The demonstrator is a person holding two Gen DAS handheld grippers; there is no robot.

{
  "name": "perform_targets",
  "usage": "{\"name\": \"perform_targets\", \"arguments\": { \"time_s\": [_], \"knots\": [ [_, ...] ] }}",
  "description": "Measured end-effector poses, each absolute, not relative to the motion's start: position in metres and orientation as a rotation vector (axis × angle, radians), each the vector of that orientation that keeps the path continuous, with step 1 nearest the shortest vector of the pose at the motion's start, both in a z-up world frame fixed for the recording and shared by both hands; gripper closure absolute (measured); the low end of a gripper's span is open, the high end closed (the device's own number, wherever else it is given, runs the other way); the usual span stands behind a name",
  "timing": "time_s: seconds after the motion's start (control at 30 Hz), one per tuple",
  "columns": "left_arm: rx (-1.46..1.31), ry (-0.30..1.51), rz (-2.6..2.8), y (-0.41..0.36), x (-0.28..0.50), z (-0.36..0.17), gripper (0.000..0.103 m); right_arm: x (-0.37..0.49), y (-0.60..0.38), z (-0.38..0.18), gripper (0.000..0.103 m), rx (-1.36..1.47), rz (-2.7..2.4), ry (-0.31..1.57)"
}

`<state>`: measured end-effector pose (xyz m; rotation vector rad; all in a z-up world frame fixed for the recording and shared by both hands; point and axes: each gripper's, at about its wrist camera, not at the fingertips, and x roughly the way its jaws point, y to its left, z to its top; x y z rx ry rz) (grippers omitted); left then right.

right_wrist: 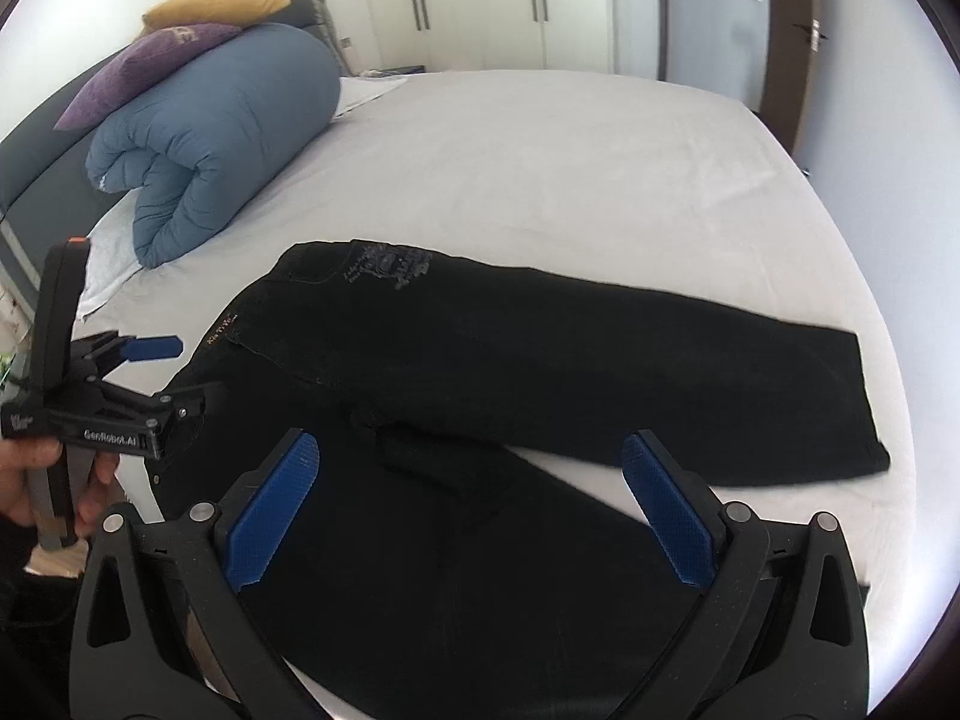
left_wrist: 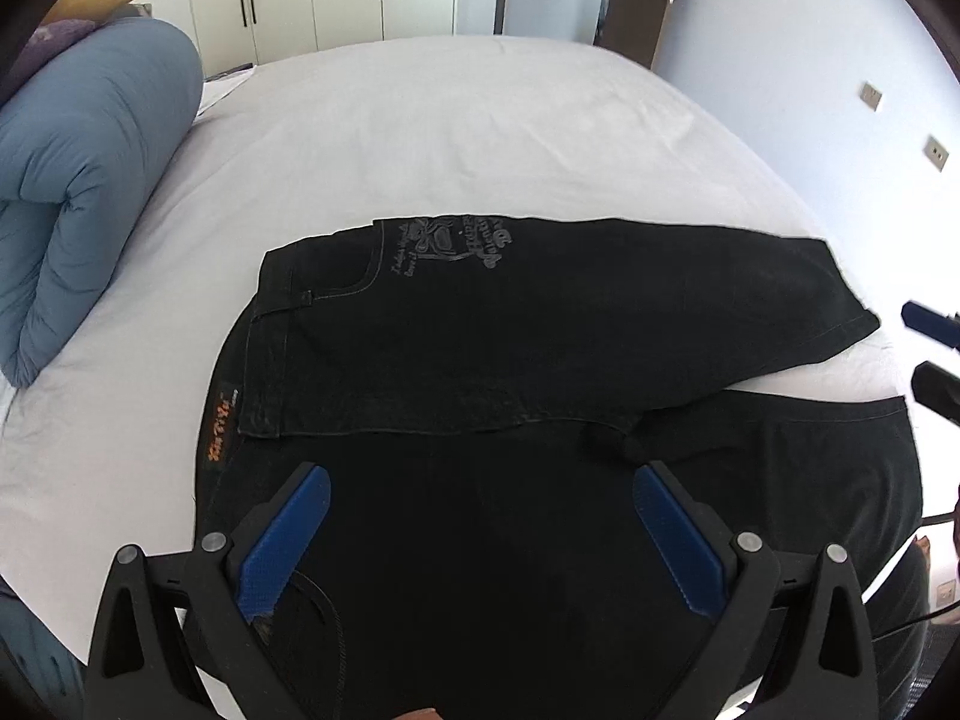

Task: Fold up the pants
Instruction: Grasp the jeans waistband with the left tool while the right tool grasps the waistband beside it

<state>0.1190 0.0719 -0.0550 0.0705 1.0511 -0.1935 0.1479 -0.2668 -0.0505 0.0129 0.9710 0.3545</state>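
My left gripper (left_wrist: 480,480) hung with its blue-padded fingers (left_wrist: 282,540) spread wide and nothing between them, poised over the waist end of the black pants (left_wrist: 540,330). My right gripper (right_wrist: 468,450) was equally wide and empty, hovering over the crotch of the pants where the two legs split. From the right wrist view I could see my left gripper off the waist side of the pants, its fingers apart, with my hand (right_wrist: 36,480) wrapped around its grip just past the pants' waistband corner. The pants lay flat on the bed (left_wrist: 420,120), on its near part, the waist toward the rolled duvet and the legs running away from it. The far leg (right_wrist: 660,372) lay stretched out straight, its hem toward the side of the pants away from the duvet; the near leg (right_wrist: 480,570) angled apart from it, leaving a wedge of white sheet between them. A grey printed design (left_wrist: 450,240) sat on the far upper edge of the pants near the waist, and an orange-lettered label (left_wrist: 216,426) showed at the waistband. Beyond the waist of the pants lay a rolled blue duvet (right_wrist: 228,138), well apart from them, with a purple cushion (right_wrist: 138,72) and a yellow one (right_wrist: 210,6) stacked behind it.
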Motion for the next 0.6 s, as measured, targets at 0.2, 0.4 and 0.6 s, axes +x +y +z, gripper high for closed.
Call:
{"name": "perform_targets", "arguments": {
  "time_s": [0.2,0.4,0.6],
  "knots": [
    [0.228,1.019,-0.207,0.087,0.217,-0.058,0.000,0.232,-0.246,-0.070,0.003,-0.149,0.516,0.946],
    [0.348,1.064,-0.314,0.087,0.310,-0.070,0.000,0.314,-0.241,-0.107,0.033,-0.200,0.614,0.995],
    [0.492,1.169,-0.470,0.077,0.368,-0.104,0.017,0.357,-0.247,-0.143,0.039,-0.206,0.705,1.034]
  ]
}}
